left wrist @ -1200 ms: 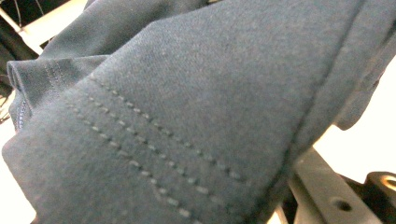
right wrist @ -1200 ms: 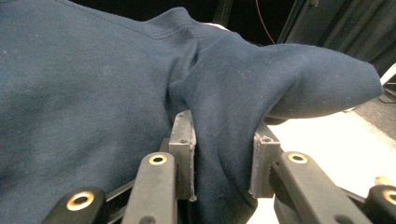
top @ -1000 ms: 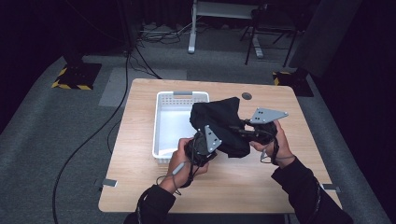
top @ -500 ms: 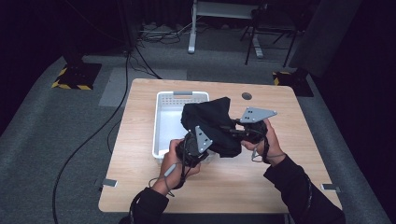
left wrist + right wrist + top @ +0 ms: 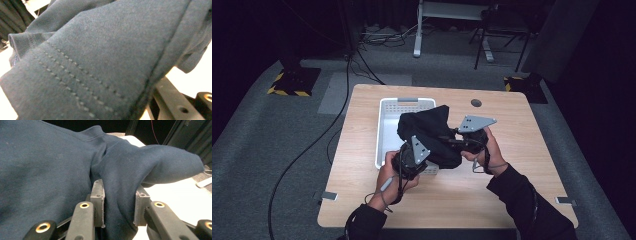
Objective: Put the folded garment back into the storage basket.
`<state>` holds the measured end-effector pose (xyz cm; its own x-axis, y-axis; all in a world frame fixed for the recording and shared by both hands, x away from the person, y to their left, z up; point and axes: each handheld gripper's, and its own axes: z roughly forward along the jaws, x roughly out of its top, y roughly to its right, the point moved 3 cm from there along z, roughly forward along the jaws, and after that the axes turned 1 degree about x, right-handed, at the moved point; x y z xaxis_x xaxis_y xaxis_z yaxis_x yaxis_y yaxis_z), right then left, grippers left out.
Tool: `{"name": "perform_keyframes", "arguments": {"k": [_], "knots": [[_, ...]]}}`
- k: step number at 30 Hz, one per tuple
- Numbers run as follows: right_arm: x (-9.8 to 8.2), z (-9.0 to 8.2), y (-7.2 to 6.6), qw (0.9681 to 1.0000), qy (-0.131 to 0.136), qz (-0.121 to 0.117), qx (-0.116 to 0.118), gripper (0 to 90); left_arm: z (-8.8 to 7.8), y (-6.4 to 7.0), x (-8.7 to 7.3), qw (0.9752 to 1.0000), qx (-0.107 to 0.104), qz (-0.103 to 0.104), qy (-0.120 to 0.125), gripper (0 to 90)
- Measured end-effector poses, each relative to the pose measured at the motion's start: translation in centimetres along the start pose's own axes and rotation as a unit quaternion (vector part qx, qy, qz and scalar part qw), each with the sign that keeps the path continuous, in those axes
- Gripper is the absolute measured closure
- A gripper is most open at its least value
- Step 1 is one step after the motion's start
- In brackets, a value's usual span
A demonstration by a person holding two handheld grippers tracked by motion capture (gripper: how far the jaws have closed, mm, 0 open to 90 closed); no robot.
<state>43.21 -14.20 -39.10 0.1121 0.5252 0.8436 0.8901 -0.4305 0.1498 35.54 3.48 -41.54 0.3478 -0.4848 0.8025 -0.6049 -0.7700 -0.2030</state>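
Observation:
A dark navy garment point(image 5: 432, 131) hangs bunched between my two grippers, over the right side of a white slotted basket point(image 5: 387, 131). My left gripper point(image 5: 422, 152) grips its near-left part; in the left gripper view the stitched hem of the cloth point(image 5: 100, 62) drapes over the jaws and hides all but one black arm at the bottom right. My right gripper point(image 5: 457, 142) comes in from the right. In the right gripper view its jaws point(image 5: 119, 207) are shut on a thick fold of the navy cloth point(image 5: 50, 170).
The basket stands at the back middle of a light wooden table point(image 5: 492, 200); a round cable hole point(image 5: 476, 103) lies behind the right hand. Bare tabletop lies in front and to the right. Beyond the table are grey floor, cables and a desk frame.
Both hands have carried the garment a little to the left, so that more of it hangs over the basket. Both grips on the cloth look unchanged.

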Motion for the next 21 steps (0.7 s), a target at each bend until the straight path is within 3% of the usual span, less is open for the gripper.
{"name": "perform_keyframes", "arguments": {"k": [21], "knots": [[1.5,2.4,-0.8,0.9999,-0.001,-0.01,0.013,68.5,-1.0,-1.7,-1.2,0.9996,0.023,-0.017,-0.004,68.7]]}}
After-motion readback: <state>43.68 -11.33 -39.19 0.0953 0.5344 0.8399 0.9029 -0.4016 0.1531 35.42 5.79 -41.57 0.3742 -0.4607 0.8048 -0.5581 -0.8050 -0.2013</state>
